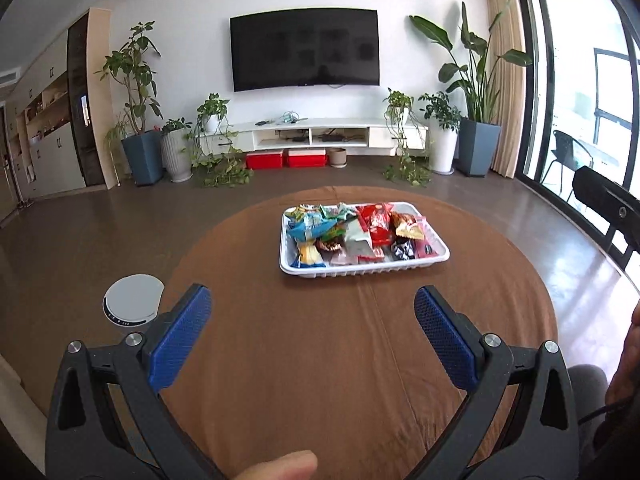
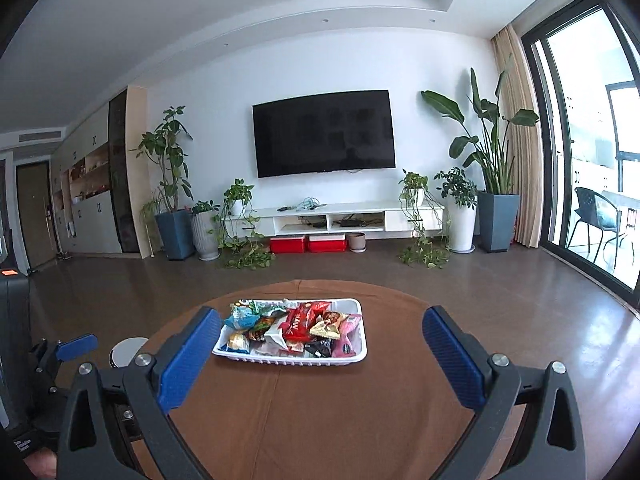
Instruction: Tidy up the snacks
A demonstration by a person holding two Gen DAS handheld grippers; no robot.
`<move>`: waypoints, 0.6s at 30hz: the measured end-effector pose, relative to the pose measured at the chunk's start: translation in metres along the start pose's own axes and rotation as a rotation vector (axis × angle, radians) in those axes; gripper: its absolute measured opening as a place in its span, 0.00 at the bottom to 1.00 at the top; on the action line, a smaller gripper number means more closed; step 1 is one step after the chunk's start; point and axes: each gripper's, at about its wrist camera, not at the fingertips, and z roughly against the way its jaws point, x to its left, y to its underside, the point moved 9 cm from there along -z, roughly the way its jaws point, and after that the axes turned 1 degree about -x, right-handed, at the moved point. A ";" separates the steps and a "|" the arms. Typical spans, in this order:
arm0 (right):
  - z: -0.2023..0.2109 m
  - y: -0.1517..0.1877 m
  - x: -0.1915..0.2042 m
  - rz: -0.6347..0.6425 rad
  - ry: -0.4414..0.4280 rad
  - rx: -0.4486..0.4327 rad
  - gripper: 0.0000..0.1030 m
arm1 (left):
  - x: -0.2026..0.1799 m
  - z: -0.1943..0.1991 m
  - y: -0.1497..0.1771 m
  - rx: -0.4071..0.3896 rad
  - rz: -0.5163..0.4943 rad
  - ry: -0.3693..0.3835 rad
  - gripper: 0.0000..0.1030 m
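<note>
A white plastic tray (image 1: 439,258) full of several coloured snack packets (image 1: 352,234) sits on a round table with a brown cloth (image 1: 320,360). My left gripper (image 1: 313,300) is open and empty, held above the near half of the table, short of the tray. The tray (image 2: 360,354) and its snack packets (image 2: 296,326) also show in the right wrist view. My right gripper (image 2: 322,322) is open and empty, held back from the tray, higher up. The left gripper's blue fingertip (image 2: 78,343) shows at the left edge there.
A small round white device (image 1: 134,300) stands beside the table's left edge, also in the right wrist view (image 2: 127,351). Beyond the table lie brown floor, a TV wall with a white cabinet (image 1: 320,134), potted plants and a glass door on the right.
</note>
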 end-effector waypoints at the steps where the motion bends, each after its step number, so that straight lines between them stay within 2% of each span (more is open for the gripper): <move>1: 0.000 0.003 0.002 -0.003 -0.006 0.016 1.00 | -0.001 0.000 0.002 0.015 -0.004 0.005 1.00; 7: -0.007 0.026 0.008 -0.016 0.003 0.142 1.00 | -0.006 -0.004 0.007 0.052 -0.004 0.033 1.00; 18: -0.012 0.056 0.004 -0.023 0.054 0.218 1.00 | 0.002 -0.029 0.019 0.136 0.029 0.022 1.00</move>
